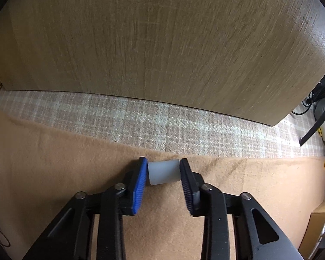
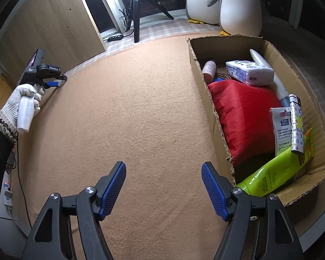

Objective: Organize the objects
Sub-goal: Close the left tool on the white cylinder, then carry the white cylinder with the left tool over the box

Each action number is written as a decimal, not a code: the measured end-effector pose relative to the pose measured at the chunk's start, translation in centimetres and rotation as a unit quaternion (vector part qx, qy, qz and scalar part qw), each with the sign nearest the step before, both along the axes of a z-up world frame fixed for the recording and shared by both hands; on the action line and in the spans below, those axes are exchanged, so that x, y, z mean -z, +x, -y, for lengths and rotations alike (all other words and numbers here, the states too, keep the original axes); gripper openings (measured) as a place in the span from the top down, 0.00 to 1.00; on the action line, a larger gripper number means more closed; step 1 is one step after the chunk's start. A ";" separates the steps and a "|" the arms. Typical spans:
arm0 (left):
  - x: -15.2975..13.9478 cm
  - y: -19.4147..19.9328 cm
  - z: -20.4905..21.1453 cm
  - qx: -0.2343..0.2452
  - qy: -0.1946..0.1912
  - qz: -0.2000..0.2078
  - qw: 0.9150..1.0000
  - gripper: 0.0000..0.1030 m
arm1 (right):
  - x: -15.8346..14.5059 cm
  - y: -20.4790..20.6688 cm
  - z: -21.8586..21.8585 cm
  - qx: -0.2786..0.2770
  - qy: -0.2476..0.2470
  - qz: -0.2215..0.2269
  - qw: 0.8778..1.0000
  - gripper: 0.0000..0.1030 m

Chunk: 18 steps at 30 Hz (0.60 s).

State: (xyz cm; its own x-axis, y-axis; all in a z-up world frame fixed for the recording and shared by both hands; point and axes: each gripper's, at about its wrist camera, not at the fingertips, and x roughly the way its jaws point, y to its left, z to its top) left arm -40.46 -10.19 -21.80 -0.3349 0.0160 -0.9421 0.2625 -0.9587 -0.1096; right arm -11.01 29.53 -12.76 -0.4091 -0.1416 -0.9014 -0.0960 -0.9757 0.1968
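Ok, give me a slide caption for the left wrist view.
Left gripper closing its fingers on a small translucent white cylinder lying on the tan blanket.

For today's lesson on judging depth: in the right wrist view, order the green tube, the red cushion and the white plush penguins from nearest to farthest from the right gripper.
1. Lime-green plastic tube: beside the right gripper, at the cardboard box's near end.
2. Red fabric cushion: mid-box.
3. White plush penguins: beyond the box's far end.
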 end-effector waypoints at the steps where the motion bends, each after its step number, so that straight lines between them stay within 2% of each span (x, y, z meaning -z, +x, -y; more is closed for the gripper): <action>1: 0.0 -0.1 0.0 0.000 0.001 0.000 1.000 0.71 | 0.1 0.0 0.0 0.001 0.000 0.000 1.000 0.34; 10: -1.3 -0.3 -0.6 0.005 0.007 -0.010 1.000 0.72 | -0.1 -0.1 0.1 -0.001 0.000 -0.003 1.000 0.34; 18: -4.2 1.8 -3.9 0.039 0.012 -0.032 0.999 0.72 | -0.8 0.3 0.0 -0.005 0.001 -0.016 1.000 0.34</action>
